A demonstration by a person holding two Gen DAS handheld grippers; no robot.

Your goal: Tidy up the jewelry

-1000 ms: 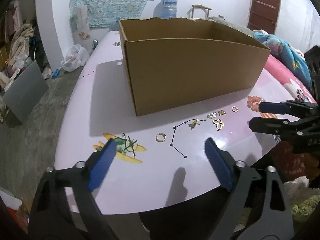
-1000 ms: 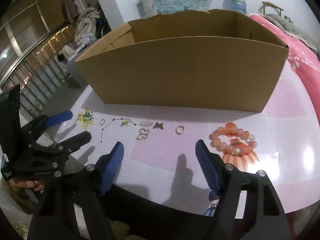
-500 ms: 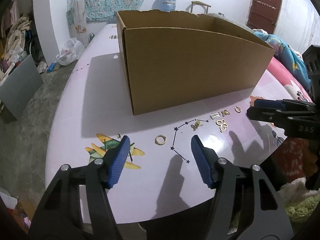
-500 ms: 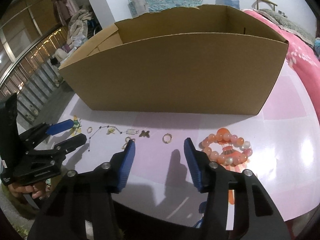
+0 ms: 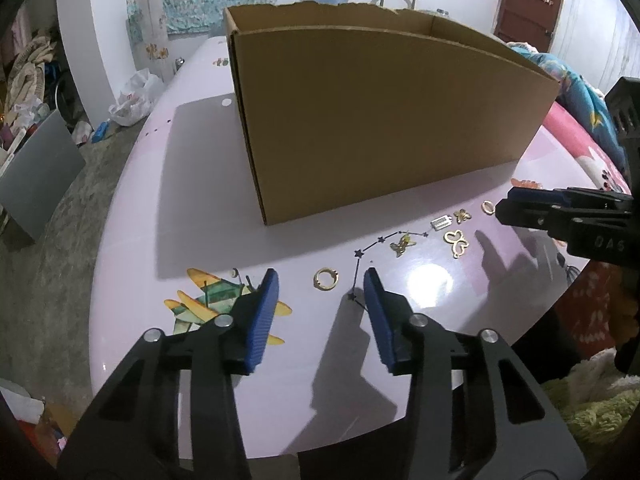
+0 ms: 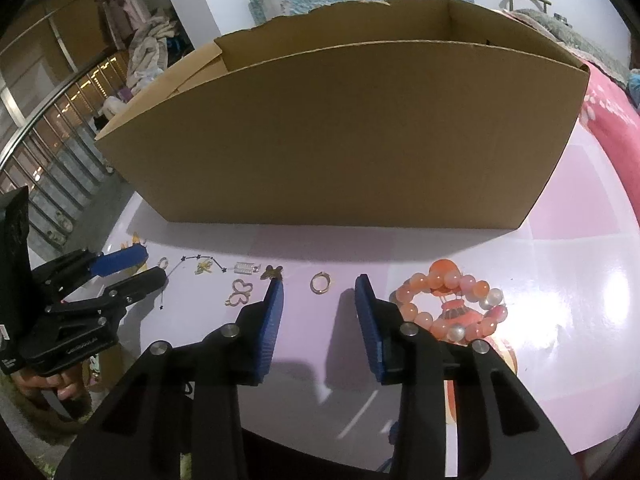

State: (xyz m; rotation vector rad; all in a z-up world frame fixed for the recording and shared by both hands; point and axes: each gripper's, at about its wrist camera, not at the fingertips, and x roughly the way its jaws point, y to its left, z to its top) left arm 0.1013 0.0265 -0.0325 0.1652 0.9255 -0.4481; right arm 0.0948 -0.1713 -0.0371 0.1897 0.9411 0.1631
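Small gold jewelry lies in a row on the pale pink table (image 5: pixel 180 216) in front of an open cardboard box (image 5: pixel 380 120). A gold ring (image 5: pixel 326 279) sits on the table in line with the gap of my left gripper (image 5: pixel 320 276), whose jaws are closing without touching it. In the right wrist view, another gold ring (image 6: pixel 320 282) lies in the gap of my right gripper (image 6: pixel 319 283), also closing, pads clear of it. Between the rings are a butterfly outline pendant (image 6: pixel 240 294), a silver charm (image 6: pixel 246 267) and a small butterfly (image 6: pixel 272 272). An orange bead bracelet (image 6: pixel 452 304) lies to the right.
The cardboard box (image 6: pixel 340 132) stands close behind the jewelry row and blocks the far table. Each gripper shows in the other's view: the right gripper (image 5: pixel 506 202) and the left gripper (image 6: pixel 154 265). A pink blanket (image 6: pixel 616 120) lies at the right; floor clutter at the left.
Both grippers have narrowed their jaws a lot and come down and forward toward the table. Each now frames a gold ring in its gap. The jewelry has not moved.
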